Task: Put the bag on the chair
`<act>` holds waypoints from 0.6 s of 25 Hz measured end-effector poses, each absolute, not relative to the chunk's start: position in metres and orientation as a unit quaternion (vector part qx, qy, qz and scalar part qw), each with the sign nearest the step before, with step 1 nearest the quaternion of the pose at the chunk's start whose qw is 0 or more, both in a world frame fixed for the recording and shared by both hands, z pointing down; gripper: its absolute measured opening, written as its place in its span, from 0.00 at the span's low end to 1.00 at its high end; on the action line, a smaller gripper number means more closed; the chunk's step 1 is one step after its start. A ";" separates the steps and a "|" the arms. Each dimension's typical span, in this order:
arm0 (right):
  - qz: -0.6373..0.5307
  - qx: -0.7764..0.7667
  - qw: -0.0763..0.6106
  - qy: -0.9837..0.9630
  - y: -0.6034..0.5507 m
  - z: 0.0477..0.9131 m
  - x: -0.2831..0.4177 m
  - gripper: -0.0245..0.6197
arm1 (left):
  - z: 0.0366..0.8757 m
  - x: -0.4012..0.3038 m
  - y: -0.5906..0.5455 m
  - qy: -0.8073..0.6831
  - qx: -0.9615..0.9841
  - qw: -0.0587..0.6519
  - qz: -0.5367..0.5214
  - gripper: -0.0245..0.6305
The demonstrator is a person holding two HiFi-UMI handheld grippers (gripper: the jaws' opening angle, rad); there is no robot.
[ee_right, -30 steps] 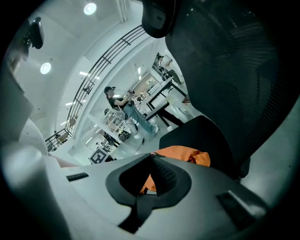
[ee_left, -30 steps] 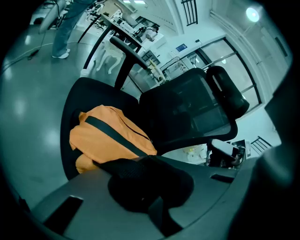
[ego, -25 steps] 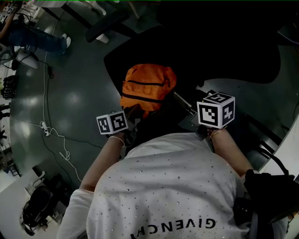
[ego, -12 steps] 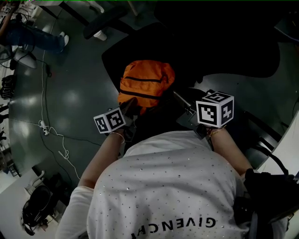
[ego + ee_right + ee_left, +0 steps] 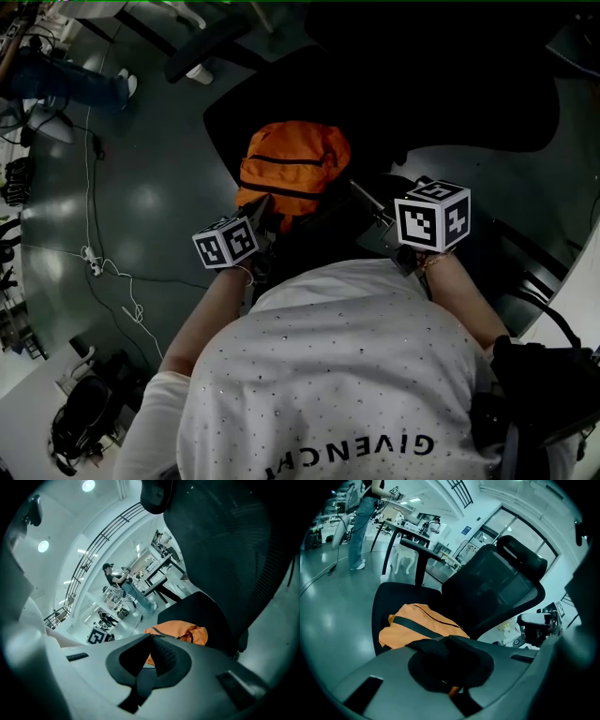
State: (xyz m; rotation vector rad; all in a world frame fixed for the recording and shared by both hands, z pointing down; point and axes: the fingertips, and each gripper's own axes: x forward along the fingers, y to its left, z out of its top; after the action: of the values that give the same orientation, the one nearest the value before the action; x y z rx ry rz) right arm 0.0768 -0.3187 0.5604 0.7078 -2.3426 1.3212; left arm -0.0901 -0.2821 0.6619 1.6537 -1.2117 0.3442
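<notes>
An orange bag (image 5: 291,169) with black straps lies on the seat of a black office chair (image 5: 225,122). In the left gripper view the bag (image 5: 417,623) rests in front of the mesh backrest (image 5: 492,588). My left gripper (image 5: 261,211) is at the bag's near edge, and its jaws (image 5: 450,641) are shut on a black strap of the bag. My right gripper (image 5: 361,192) hangs by the bag's right side. Its jaws (image 5: 152,639) are closed, and nothing shows between them. Behind them lie the bag (image 5: 180,633) and the chair's back (image 5: 234,550).
A white cable with a power strip (image 5: 94,262) runs over the grey floor at the left. A person in jeans (image 5: 75,80) stands at the far left near desks (image 5: 403,527). Another chair's arm (image 5: 202,42) is at the top, and dark gear (image 5: 84,422) lies at the lower left.
The bag has shifted slightly up and to the left on the seat. My left gripper dipped left, then came back closer to the bag. The right gripper has barely moved.
</notes>
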 end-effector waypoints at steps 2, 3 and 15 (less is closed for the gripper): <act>0.469 0.249 0.180 -0.828 -0.319 0.562 0.075 0.05 | 0.663 -0.091 -0.279 -0.502 0.687 0.504 0.149 0.04; 0.470 0.248 0.181 -0.828 -0.319 0.563 0.074 0.05 | 0.665 -0.091 -0.276 -0.501 0.685 0.507 0.151 0.04; 0.479 0.240 0.191 -0.822 -0.314 0.576 0.073 0.05 | 0.686 -0.102 -0.243 -0.502 0.662 0.515 0.211 0.04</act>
State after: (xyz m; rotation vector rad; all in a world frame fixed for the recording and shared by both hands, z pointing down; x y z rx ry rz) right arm 0.0730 -0.3137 0.5756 0.6744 -2.3097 1.3451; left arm -0.1022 -0.2426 0.6862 1.5907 -1.2055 0.5069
